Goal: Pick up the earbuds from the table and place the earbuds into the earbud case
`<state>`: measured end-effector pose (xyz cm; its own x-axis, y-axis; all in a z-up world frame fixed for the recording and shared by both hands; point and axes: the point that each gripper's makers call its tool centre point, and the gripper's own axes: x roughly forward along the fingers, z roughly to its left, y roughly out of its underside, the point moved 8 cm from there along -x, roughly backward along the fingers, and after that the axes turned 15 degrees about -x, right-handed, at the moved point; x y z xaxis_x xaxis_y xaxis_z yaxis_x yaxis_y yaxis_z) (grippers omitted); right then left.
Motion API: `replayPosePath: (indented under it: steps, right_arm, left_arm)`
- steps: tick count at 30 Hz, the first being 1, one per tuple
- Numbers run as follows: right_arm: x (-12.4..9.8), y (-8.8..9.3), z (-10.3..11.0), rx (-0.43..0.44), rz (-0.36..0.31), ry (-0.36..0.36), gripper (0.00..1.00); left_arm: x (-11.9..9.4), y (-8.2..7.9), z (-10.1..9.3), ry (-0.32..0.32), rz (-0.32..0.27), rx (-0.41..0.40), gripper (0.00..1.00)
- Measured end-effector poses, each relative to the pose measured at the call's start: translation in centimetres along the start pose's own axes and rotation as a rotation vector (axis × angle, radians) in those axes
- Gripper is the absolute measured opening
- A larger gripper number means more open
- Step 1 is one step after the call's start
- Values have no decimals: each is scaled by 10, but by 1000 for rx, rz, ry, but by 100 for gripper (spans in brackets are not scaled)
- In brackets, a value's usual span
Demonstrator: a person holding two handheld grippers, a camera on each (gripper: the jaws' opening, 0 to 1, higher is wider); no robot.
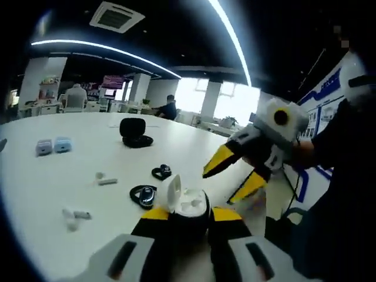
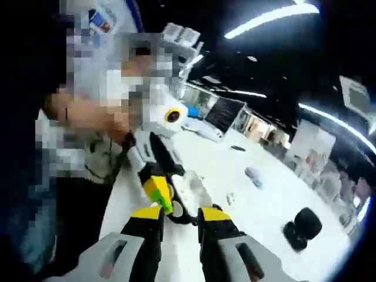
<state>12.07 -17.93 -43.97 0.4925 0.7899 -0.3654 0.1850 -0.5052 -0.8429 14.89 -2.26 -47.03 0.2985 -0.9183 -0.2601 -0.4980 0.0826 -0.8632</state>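
Item: white earbud case (image 1: pixel 187 202), lid raised, clamped between the yellow-tipped jaws of the left gripper (image 1: pixel 189 216) and held above the white table (image 1: pixel 70 158). In the right gripper view the same case (image 2: pixel 191 191) is seen just beyond the right gripper (image 2: pixel 179 214), whose jaws are set close together around a small dark object; whether that object is an earbud cannot be told. In the left gripper view the right gripper (image 1: pixel 226 179) is seen to the right of the case, near it but apart, jaws spread.

Loose on the table beside the case: a black earbud (image 1: pixel 144 195) and a second black earbud (image 1: pixel 162 172). Farther off: a white stemmed earbud (image 1: pixel 106 180) and another white earbud (image 1: pixel 75 217). Well apart, a black case (image 1: pixel 135 133) with its lid open, and two pale blue cases (image 1: pixel 53 145) side by side.

Background: a seated person (image 1: pixel 168 108) behind the table.
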Motion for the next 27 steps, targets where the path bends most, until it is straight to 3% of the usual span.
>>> replayPosePath:
  steps: [3,6,12,17,20,21,27]
  right_arm:
    - [1,-1,-5,243,-85,60,21]
    - [5,2,-5,425,-110,88,22]
    - [19,4,1,562,-133,111,24]
    - [31,-2,7,562,-124,97,24]
    - [35,2,12,503,-65,80,25]
    - [35,0,12,528,-96,90,26]
    - [34,0,10,539,-88,81,26]
  left_arm:
    - [-1,2,-1,-4,-5,67,25]
    - [-2,5,-4,-16,-2,136,25]
    - [-5,10,-4,-29,19,169,25]
    - [-6,11,-4,-41,20,181,25]
    - [-6,12,-3,-50,27,183,25]
    - [-5,12,-2,-52,30,185,25]
    - [-5,14,-2,-57,37,189,25]
